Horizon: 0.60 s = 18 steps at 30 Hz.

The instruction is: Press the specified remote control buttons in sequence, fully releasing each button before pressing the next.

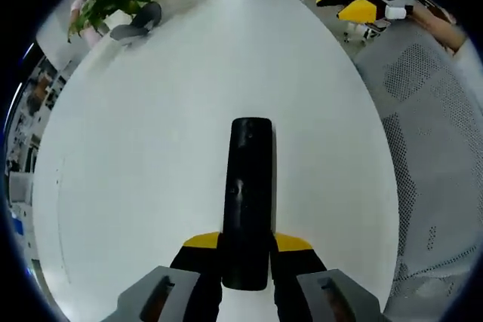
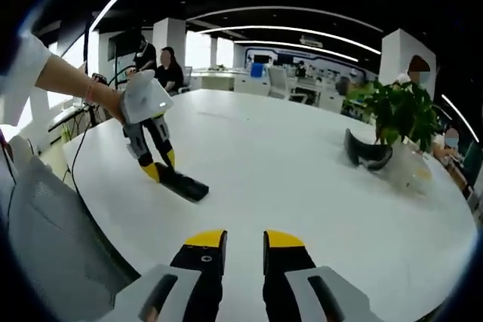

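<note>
Premises: an open-plan office. A large white oval table point(image 2: 302, 164) occupies the near area, with a grey mesh office chair point(image 1: 430, 141) just beside it. A potted green plant point(image 2: 400, 115) stands on the table's far right. Rows of desks with monitors point(image 2: 264, 62) fill the far end. Two seated people point(image 2: 162, 65) are at far left. Curved strip ceiling lights point(image 2: 287, 11) run overhead between white columns point(image 2: 170, 39).

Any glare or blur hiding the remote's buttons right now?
Left gripper view: remote sharp but dark, buttons barely readable; table evenly lit, no glare. Right gripper view: remote small, soft, buttons unreadable; fisheye bends the table edge; plant slightly blurred.
</note>
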Available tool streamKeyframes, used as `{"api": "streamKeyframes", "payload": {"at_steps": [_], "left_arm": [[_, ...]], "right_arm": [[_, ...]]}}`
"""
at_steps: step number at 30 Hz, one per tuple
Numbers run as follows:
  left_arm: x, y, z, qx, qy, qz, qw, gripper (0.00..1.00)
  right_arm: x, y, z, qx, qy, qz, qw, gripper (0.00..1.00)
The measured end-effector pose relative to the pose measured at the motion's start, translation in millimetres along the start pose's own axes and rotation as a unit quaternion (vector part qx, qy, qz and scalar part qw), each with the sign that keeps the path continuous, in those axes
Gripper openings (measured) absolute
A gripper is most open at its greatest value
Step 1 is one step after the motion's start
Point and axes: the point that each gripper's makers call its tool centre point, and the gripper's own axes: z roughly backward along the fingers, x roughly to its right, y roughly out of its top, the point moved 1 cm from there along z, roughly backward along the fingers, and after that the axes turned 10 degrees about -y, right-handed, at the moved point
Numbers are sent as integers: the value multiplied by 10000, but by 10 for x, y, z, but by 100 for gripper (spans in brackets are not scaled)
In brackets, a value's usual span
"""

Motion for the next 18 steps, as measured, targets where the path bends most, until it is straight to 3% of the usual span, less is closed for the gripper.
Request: {"api": "streamKeyframes", "payload": {"at_steps": [8,18], "left_arm": [[239,24,-55,51,-18,-32,10000,23],[393,43,-91,157,45,81,9998,23]], "right_arm": [[33,-18,-9,-66,-119,50,9999,18],[70,-40,-15,-129,-247,83,9996,20]]}}
